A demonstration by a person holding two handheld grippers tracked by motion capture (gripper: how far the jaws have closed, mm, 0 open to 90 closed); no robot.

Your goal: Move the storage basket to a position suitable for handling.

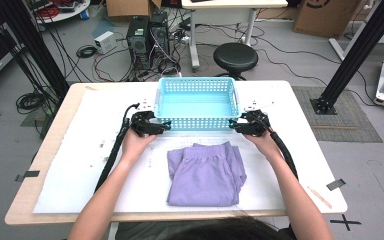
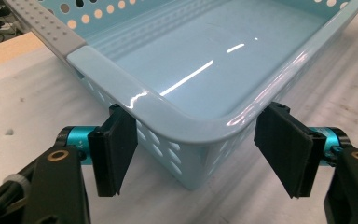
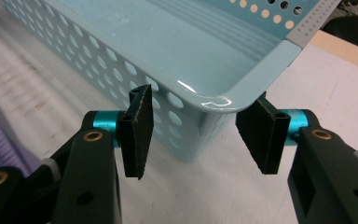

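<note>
Now the left gripper [image 1: 164,127] and right gripper [image 1: 234,126] each straddle a near corner of the blue basket [image 1: 196,121]. Both sets of jaws stand wide, pads clear of the plastic. Folded purple shorts [image 1: 206,173] lie just before it.

Glossy smooth plastic basket [image 1: 197,102]; soft matt cloth garment [image 1: 206,174].

A grey floor strewn with cables [image 1: 105,62], computer towers [image 1: 149,37], a black stool [image 1: 235,57] and cardboard boxes [image 1: 325,15].

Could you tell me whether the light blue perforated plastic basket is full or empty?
Empty: the light blue perforated plastic basket shows only its bare glossy floor.
</note>
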